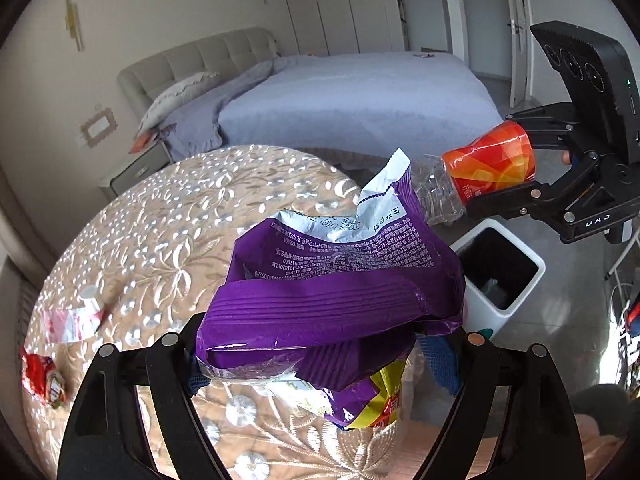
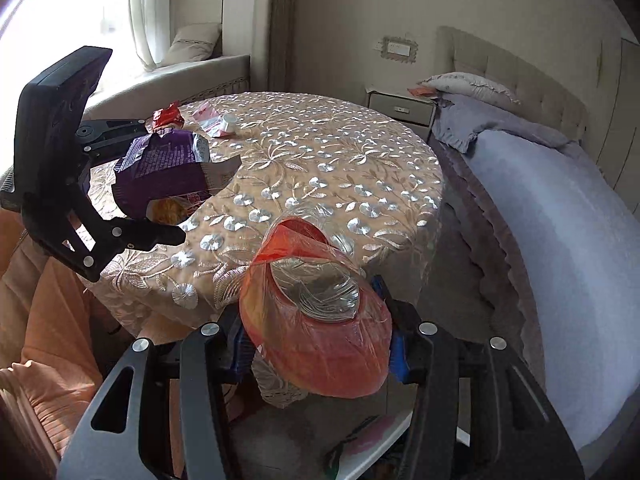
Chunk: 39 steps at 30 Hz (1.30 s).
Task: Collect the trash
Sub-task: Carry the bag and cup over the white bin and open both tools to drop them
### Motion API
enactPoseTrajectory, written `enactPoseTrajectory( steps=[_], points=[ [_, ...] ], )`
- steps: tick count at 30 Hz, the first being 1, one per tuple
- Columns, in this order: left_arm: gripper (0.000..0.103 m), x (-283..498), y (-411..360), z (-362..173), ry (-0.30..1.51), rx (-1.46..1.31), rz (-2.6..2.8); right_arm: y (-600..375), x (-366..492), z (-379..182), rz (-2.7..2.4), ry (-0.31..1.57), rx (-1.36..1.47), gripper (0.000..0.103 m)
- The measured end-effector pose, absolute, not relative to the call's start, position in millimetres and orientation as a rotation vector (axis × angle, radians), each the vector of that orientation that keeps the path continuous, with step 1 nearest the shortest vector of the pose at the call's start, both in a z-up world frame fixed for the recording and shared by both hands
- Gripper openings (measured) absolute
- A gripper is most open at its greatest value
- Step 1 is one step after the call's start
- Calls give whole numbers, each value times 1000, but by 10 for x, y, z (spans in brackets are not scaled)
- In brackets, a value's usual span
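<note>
While both my grips carry loads near the white bin [image 1: 516,284], risks, largest first: purple snack bag [image 1: 332,292], pinched loosely by my left gripper [image 1: 324,360], may slip short onto the table [image 1: 160,220]; crushed bottle [image 2: 316,320], clamped in my right gripper [image 2: 320,352], may spring free. Bin's contents unreadable; two wrappers [image 1: 40,376] remain tabled.
</note>
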State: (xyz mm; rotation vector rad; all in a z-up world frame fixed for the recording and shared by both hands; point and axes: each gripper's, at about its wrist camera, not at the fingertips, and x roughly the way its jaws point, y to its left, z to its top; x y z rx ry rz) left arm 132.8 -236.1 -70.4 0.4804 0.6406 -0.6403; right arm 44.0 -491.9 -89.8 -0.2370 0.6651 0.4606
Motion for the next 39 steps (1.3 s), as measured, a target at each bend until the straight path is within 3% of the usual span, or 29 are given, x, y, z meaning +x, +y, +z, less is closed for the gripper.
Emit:
enactPoseTrajectory(
  steps=[11,26,28,29,30,39],
  points=[
    [82,1205,-3468,-1078,666,544,-819,-5863,-5,-1337,269,735,-107,52],
    [83,1322,-4941,-1864,675,656,-1247,-6841,-226,-2395,44,922,97,52],
    [92,1339,-5074,-1977,679,651,-1299,-6964,-221,-2551,15,938,146,61],
    [99,1360,-5137,-2045,692,654,-1311,-7026,-226,-2614,3,950,170,95],
    [99,1382,-5203,-2121,719,659,-1329,-7087,-251,-2647,-24,942,176,98],
    [99,1363,-5253,-2380,759,705,-1357,-7264,-384,-2696,-69,978,183,99]
  ],
)
